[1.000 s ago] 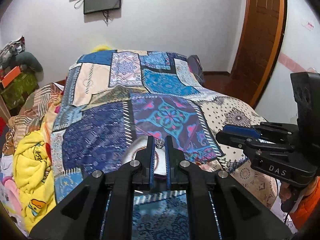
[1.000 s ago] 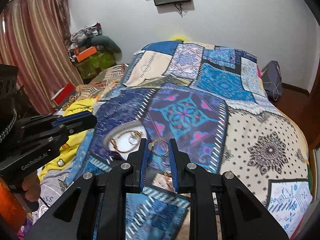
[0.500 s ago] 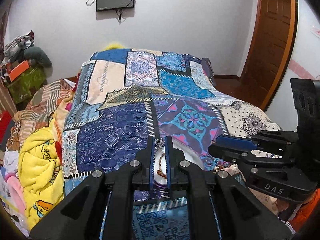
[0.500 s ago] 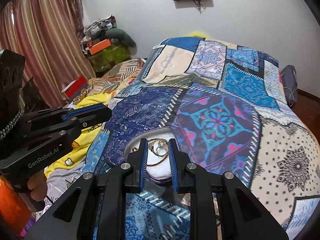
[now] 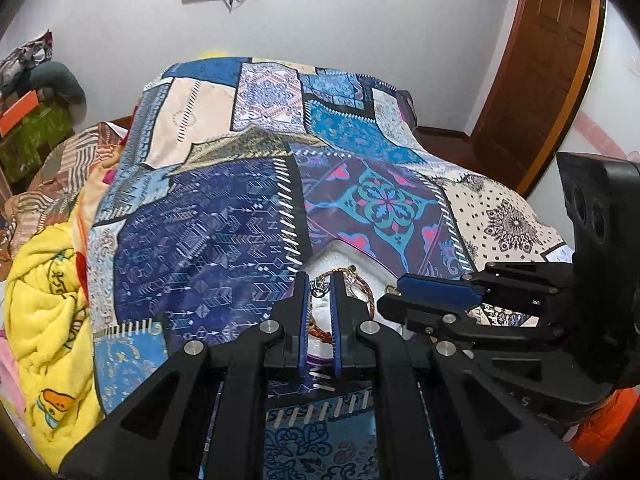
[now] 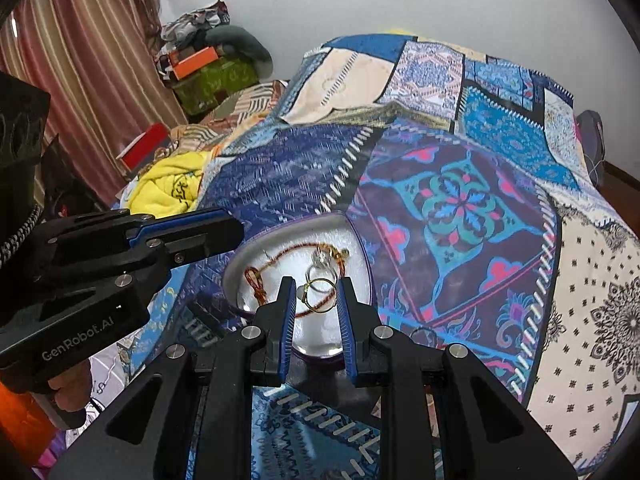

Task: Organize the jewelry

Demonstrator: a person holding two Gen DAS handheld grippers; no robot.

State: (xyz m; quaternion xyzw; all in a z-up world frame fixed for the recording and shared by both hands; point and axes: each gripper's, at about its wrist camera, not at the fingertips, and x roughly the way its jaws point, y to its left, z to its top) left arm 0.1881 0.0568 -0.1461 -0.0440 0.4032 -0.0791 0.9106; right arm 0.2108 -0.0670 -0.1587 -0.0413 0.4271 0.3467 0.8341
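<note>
A white bowl with a purple rim sits on the patchwork quilt. A red-gold cord bracelet and a clear ring lie in it. My right gripper is shut on a gold ring and holds it just above the bowl. My left gripper is shut on a small silver jewel over the bowl, with the bracelet beneath. Each gripper shows from the side in the other's view: the right, the left.
The patchwork quilt covers the bed. A yellow blanket and piled clothes lie along the left side. Another ring lies on the quilt right of the bowl. A wooden door stands at the back right.
Both grippers have moved forward and down over the bowl, each still holding its piece. The bowl now lies right under the fingertips.
</note>
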